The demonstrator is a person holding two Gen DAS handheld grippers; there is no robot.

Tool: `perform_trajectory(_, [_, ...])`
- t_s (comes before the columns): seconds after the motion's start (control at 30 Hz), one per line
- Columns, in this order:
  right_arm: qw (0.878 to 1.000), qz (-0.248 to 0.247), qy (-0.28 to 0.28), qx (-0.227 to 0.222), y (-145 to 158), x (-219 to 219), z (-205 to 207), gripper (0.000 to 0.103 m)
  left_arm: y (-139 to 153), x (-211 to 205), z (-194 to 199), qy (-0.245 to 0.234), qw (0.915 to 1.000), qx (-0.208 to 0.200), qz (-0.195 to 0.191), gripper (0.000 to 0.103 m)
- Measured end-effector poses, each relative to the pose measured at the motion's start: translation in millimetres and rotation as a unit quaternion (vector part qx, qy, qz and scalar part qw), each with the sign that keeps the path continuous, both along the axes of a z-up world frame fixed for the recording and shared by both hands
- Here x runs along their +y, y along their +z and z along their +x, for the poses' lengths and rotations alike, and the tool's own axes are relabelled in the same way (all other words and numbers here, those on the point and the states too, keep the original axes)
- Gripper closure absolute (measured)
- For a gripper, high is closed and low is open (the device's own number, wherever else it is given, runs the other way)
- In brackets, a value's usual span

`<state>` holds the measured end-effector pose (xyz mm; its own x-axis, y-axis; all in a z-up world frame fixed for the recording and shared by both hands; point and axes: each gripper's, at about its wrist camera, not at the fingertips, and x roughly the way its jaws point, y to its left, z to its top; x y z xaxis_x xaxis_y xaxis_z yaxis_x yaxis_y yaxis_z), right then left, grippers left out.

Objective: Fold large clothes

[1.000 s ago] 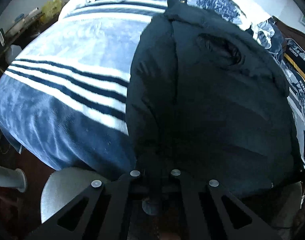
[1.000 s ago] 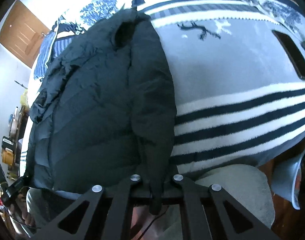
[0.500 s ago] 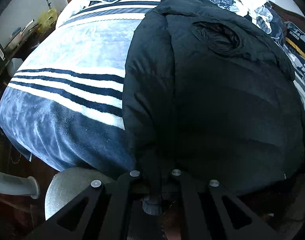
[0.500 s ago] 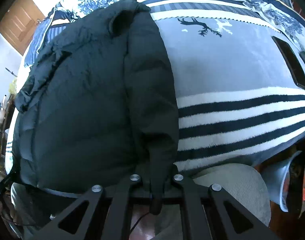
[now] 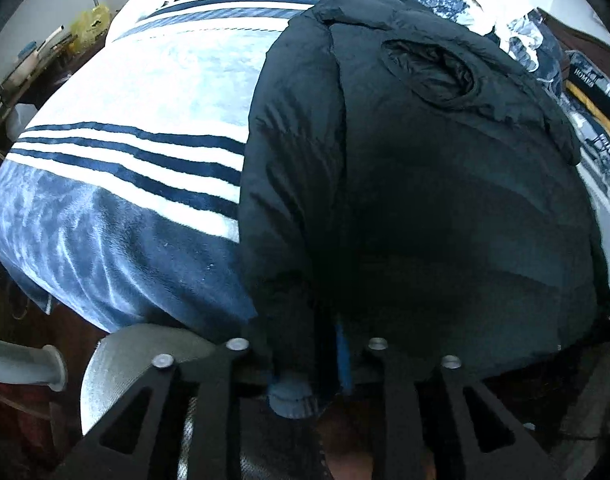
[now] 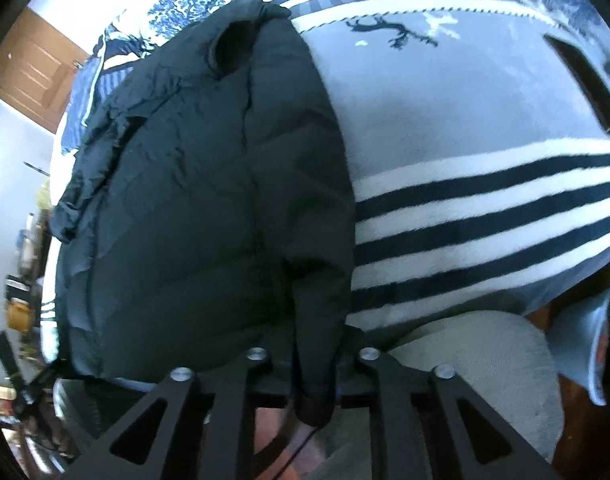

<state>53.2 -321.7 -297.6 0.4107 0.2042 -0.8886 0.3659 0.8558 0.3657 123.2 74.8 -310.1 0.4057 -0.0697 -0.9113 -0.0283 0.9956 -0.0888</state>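
A black puffer jacket lies on the striped blanket, sleeves folded inward. Both tools, left and right, have just been opening, each cuff loose between parted jaws. Patterned bedding lies beyond the jacket's collar.

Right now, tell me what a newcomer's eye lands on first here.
A big black puffer jacket sprawls down the middle of the bed, over a blue blanket with dark stripes. Its two cuffs hang off the near edge, one between each gripper's parted jaws: left gripper, right gripper.
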Motion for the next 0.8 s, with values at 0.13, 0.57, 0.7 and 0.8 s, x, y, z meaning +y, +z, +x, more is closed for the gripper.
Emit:
perform_trajectory(0.13, [1.000,0.004,0.006,-0.004,1.1,-0.7,-2.8,0.077,-5.8,2.6,6.2,-0.007,1.0000,-0.001,-0.004,0.052])
perform_trajectory(0.57, [0.998,-0.028,0.010,-0.049,16.4,6.0,-3.2,0.060,0.5,3.7,2.6,0.002,0.9996,-0.028,-0.006,0.079])
perform_trajectory(0.7, [0.997,-0.002,-0.011,-0.081,21.9,-4.4,-5.1,0.044,12.8,21.9,-4.7,0.038,0.9967,-0.066,-0.027,0.053])
perform_trajectory(0.8, [0.997,0.011,-0.022,-0.078,19.9,-9.4,-2.7,0.038,13.6,35.4,-3.8,0.052,0.9943,-0.071,-0.060,0.052])
